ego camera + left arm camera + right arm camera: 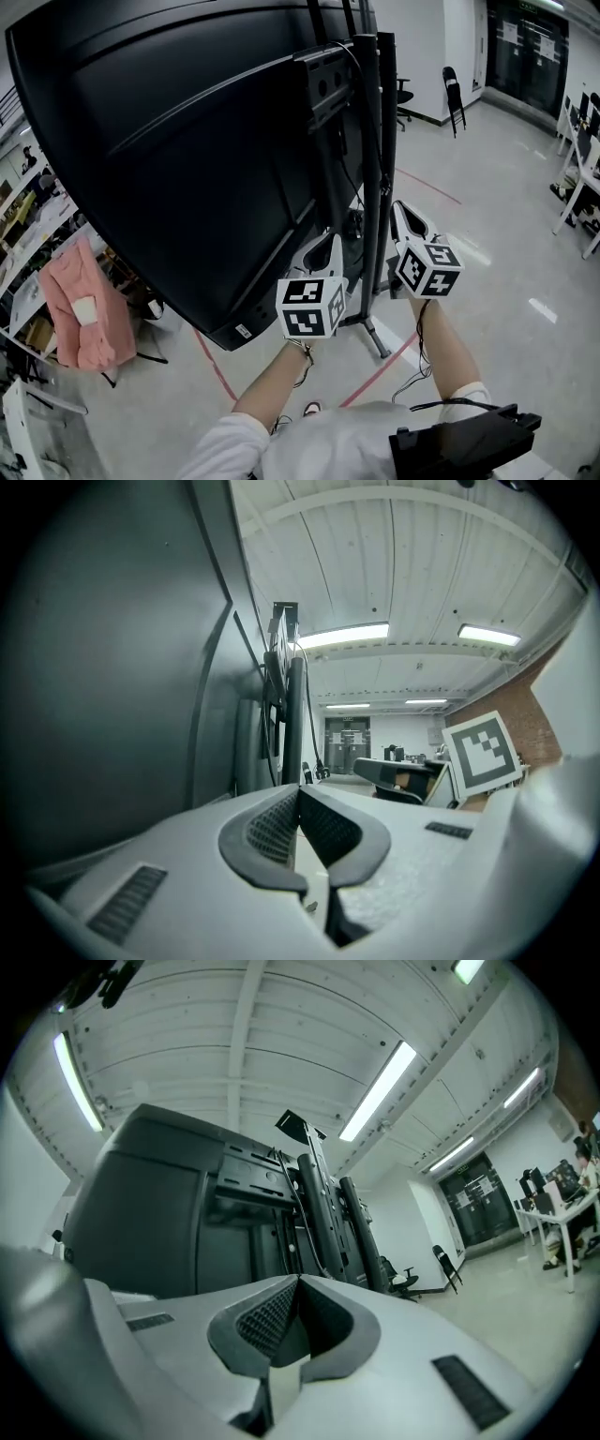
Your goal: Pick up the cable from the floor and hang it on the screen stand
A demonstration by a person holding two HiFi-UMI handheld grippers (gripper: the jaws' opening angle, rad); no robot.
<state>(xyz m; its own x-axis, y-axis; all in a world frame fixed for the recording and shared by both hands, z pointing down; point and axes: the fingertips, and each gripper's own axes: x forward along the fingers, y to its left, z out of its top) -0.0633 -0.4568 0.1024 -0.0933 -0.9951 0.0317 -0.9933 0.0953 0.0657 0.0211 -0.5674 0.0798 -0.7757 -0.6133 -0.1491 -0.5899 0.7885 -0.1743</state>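
Observation:
The big black screen (pixel 169 141) shows its back, mounted on a dark stand (pixel 370 141) with upright posts. A thin black cable (pixel 359 89) runs down along those posts. It shows again in the left gripper view as a cable (pixel 312 733) beside the post (pixel 292 714). My left gripper (pixel 333 246) is shut and empty, held level just under the screen's lower edge, left of the posts. My right gripper (pixel 399 211) is also shut with nothing between its pads, just right of the posts. Its own view looks slightly up at the screen's back (pixel 141 1213) and the stand (pixel 361 1232).
The stand's foot (pixel 377 336) reaches out over the grey floor, which is crossed by red tape lines (pixel 380 370). A pink garment (pixel 84 309) hangs over a chair at the left. A black folding chair (pixel 455 89) and an office chair (pixel 403 94) stand beyond; desks (pixel 581 169) line the right edge.

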